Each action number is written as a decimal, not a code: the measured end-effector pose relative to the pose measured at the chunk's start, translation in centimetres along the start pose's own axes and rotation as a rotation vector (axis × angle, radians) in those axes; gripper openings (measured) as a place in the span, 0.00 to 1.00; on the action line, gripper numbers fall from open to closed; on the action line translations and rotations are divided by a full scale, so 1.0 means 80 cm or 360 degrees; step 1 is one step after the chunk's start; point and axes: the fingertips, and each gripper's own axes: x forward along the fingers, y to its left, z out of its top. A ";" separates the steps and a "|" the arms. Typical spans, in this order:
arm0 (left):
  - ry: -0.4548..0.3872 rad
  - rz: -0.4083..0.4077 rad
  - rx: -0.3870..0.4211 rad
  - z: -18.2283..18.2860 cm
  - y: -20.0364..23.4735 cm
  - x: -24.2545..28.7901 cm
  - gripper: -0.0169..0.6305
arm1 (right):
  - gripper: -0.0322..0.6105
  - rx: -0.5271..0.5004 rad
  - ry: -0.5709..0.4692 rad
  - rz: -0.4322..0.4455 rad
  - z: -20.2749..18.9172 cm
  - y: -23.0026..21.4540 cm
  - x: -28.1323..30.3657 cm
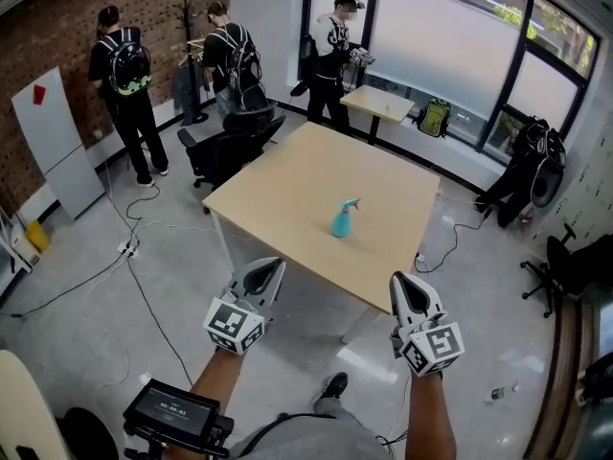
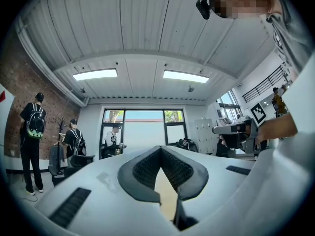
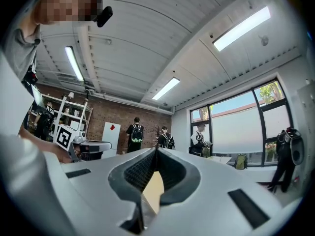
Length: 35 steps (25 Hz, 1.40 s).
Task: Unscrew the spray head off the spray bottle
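Spray bottle (image 1: 342,221): teal, upright, alone near the middle of the light wooden tabletop (image 1: 287,180). Spray head (image 1: 350,203) fitted on top.

Left tool (image 1: 271,268): jaws together, nothing between them. Held over the floor, short of the tabletop's near edge, well apart from the bottle.

Right tool (image 1: 406,286): jaws together, empty. Also short of the near edge, well apart from the bottle.

Surroundings: black office chair (image 1: 230,142) at the tabletop's far left side; small desk (image 1: 378,103) by the window; three people (image 1: 124,84) standing along the far wall and window; cables (image 1: 144,286) on the floor.
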 end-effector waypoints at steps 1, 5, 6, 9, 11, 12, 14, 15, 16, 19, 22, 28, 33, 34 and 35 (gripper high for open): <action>0.0013 0.0001 -0.0005 -0.008 0.003 0.009 0.03 | 0.05 0.0010 0.0007 0.0003 -0.006 -0.008 0.007; 0.0056 -0.0001 -0.0008 -0.031 0.025 0.050 0.03 | 0.05 0.0051 0.0028 0.0017 -0.032 -0.040 0.048; 0.0066 0.0009 -0.0015 -0.036 0.033 0.058 0.03 | 0.05 0.0060 0.0037 0.0030 -0.037 -0.047 0.061; 0.0097 0.0027 -0.0013 -0.051 0.055 0.099 0.03 | 0.05 0.0076 0.0044 0.0070 -0.046 -0.078 0.103; 0.0120 0.0035 -0.0023 -0.062 0.062 0.135 0.03 | 0.05 0.0088 0.0068 0.0095 -0.055 -0.105 0.125; 0.0133 0.0044 -0.0037 -0.070 0.064 0.152 0.03 | 0.05 0.0095 0.0090 0.0116 -0.061 -0.117 0.135; 0.0164 0.0051 -0.0054 -0.088 0.065 0.185 0.03 | 0.05 0.0110 0.0122 0.0164 -0.076 -0.139 0.152; 0.0180 0.0048 -0.0052 -0.097 0.065 0.201 0.03 | 0.05 0.0118 0.0129 0.0185 -0.082 -0.150 0.160; 0.0193 0.0044 -0.0049 -0.107 0.065 0.219 0.03 | 0.05 0.0123 0.0132 0.0203 -0.088 -0.161 0.168; 0.0210 0.0035 -0.0051 -0.131 0.069 0.269 0.03 | 0.05 0.0119 0.0134 0.0256 -0.099 -0.192 0.196; 0.0228 0.0029 -0.0061 -0.152 0.072 0.301 0.03 | 0.05 0.0121 0.0137 0.0302 -0.106 -0.211 0.219; 0.0304 -0.0028 -0.0103 -0.219 0.084 0.363 0.03 | 0.05 0.0159 0.0153 0.0345 -0.122 -0.254 0.261; 0.0415 -0.0057 -0.0240 -0.298 0.108 0.411 0.17 | 0.06 0.0192 0.0187 0.0346 -0.136 -0.285 0.299; 0.0448 -0.0071 -0.0248 -0.316 0.113 0.423 0.22 | 0.07 0.0202 0.0198 0.0339 -0.137 -0.293 0.307; 0.0492 -0.0085 -0.0244 -0.336 0.118 0.434 0.28 | 0.07 0.0216 0.0207 0.0332 -0.137 -0.299 0.315</action>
